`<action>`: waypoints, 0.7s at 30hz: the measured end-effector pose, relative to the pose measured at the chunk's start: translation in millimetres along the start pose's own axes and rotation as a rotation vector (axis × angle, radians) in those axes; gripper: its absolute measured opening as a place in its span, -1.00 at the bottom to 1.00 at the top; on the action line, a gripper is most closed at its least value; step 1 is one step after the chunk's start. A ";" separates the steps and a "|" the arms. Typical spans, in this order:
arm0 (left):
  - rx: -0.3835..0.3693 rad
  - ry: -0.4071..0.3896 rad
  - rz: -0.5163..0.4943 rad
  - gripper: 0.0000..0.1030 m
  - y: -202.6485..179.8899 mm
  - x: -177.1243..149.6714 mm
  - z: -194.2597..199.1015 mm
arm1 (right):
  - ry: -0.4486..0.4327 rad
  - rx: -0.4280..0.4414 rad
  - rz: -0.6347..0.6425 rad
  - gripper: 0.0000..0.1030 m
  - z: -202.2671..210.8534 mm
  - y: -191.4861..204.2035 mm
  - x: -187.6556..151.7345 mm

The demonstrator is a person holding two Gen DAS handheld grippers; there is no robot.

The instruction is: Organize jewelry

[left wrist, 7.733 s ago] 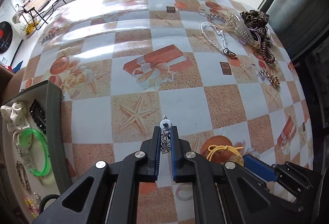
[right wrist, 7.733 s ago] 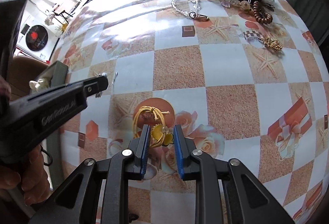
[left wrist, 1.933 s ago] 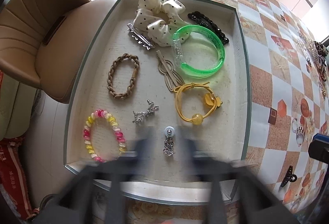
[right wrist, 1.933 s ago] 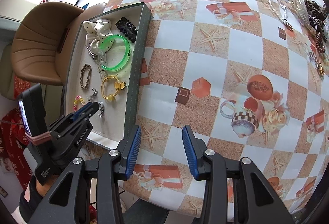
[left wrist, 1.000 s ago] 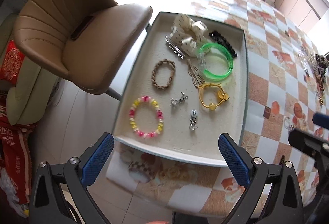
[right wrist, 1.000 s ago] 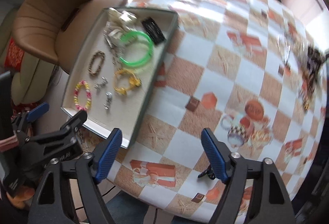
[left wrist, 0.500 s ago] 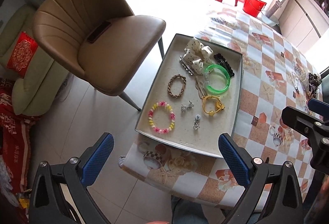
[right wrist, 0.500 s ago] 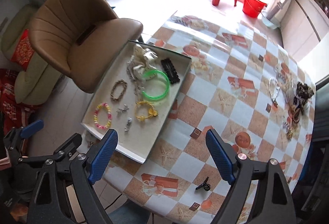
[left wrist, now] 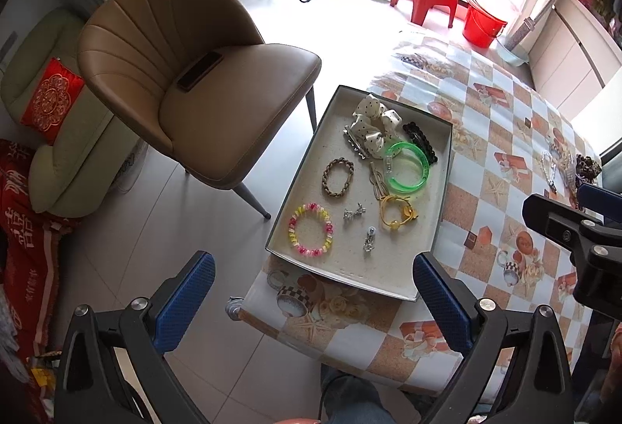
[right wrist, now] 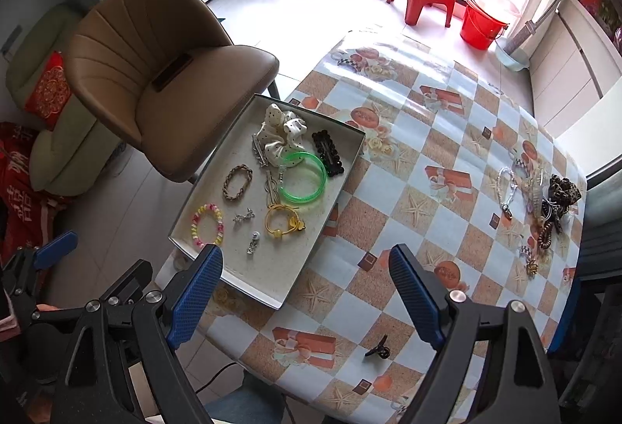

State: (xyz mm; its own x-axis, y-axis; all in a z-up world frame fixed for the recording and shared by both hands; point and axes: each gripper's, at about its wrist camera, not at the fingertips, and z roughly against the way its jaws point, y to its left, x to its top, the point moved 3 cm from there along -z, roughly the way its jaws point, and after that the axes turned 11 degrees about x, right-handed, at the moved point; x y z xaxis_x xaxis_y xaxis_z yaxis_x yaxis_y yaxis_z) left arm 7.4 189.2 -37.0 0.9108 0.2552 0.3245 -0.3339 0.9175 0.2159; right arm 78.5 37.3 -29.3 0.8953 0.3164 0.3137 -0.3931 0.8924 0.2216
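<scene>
A grey tray [left wrist: 446, 187] [right wrist: 346, 173] sits at the table's left edge. It holds a green bangle [left wrist: 407, 167] [right wrist: 302, 176], a yellow hair tie [left wrist: 396, 213] [right wrist: 282, 221], a silver pendant [left wrist: 369, 238] [right wrist: 253, 242], a pink-yellow bead bracelet [left wrist: 310, 228] [right wrist: 208, 224], a brown braided bracelet [left wrist: 337, 177], a polka-dot scrunchie [left wrist: 372, 126] and a black clip [left wrist: 420, 142]. My left gripper [left wrist: 313, 292] is wide open and empty, high above the tray's near edge. My right gripper [right wrist: 305, 286] is wide open and empty, high above the table.
More jewelry lies at the table's far right: a clear bead chain [right wrist: 508, 187], a leopard scrunchie [right wrist: 563, 191] and small pieces. A small black claw clip [right wrist: 378, 350] lies near the front edge. A brown chair [left wrist: 186, 74] stands left of the tray.
Both grippers have risen further away from the table and stay wide open. The tray and its contents look smaller and have not moved.
</scene>
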 end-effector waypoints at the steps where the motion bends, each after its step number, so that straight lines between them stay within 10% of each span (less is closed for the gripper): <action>1: -0.002 0.001 0.003 1.00 0.1 0.0 0.3 | 0.000 0.001 0.000 0.73 0.0 0.0 0.0; 21: -0.004 0.001 0.004 1.00 0.2 -1.6 2.2 | 0.000 0.000 -0.004 0.73 -0.5 2.1 -0.1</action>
State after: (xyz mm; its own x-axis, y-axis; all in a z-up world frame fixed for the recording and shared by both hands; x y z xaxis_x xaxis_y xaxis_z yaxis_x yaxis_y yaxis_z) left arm 5.3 188.3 -35.4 0.9097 0.2592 0.3245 -0.3367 0.9177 0.2110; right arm 77.6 39.4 -29.3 0.8965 0.3131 0.3133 -0.3898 0.8936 0.2223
